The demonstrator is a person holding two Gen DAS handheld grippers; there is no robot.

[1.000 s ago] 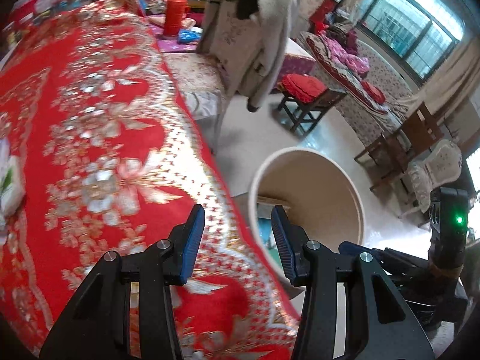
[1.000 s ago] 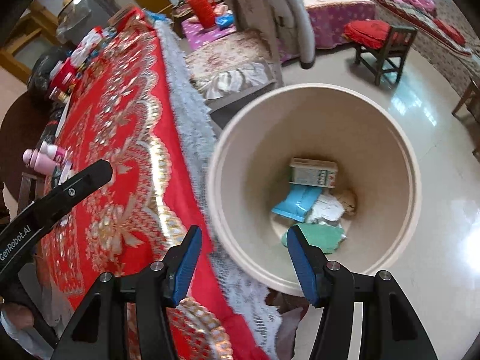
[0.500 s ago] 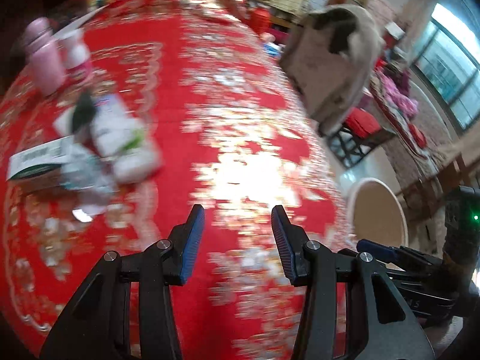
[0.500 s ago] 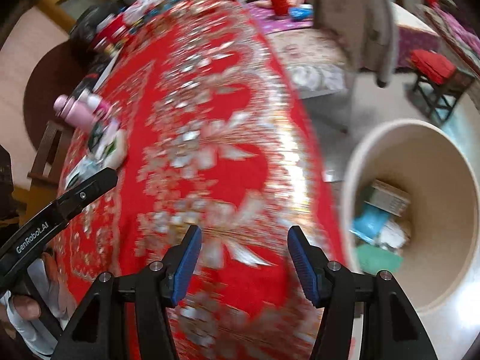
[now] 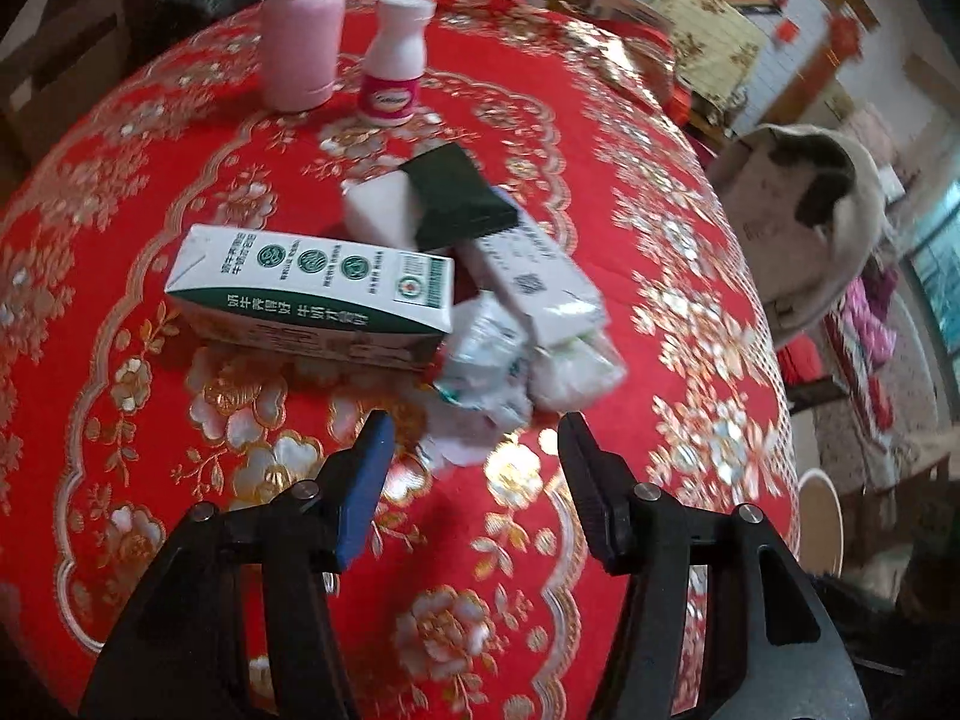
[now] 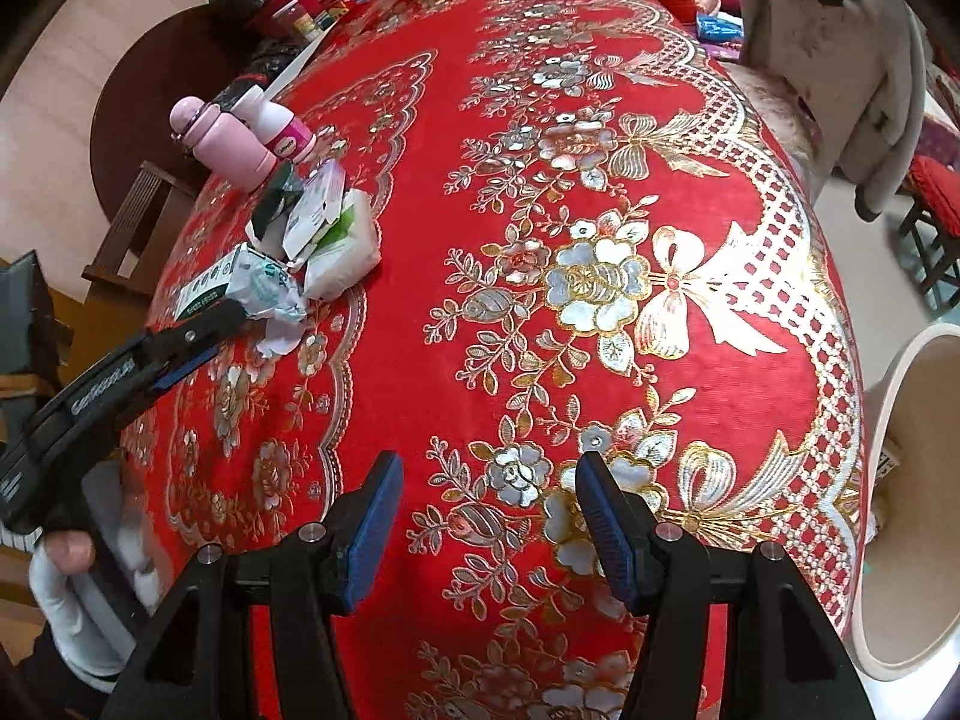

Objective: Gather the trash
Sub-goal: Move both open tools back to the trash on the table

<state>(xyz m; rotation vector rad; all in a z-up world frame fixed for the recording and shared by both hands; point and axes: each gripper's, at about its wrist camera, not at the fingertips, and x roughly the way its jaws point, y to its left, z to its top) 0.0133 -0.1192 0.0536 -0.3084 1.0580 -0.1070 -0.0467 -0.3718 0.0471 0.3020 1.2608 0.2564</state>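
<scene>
Left wrist: crumpled white-green wrapper (image 5: pixel 486 360) beside milk carton (image 5: pixel 312 294).

Right hand-held gripper (image 6: pixel 483 516), jaws apart, above the red gold-embroidered counter (image 6: pixel 420 228). At left, the left hand-held gripper (image 6: pixel 201 330) touches crumpled white wrappers (image 6: pixel 273 294). Cream round plastic bin (image 6: pixel 918 480) stands at the right edge.

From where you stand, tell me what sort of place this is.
Most likely a lived-in home, a dining or living room. A table under a red embroidered tablecloth carries a milk carton and a pink flask; a coat hangs over a chair; a bin stands beside the table.
</scene>
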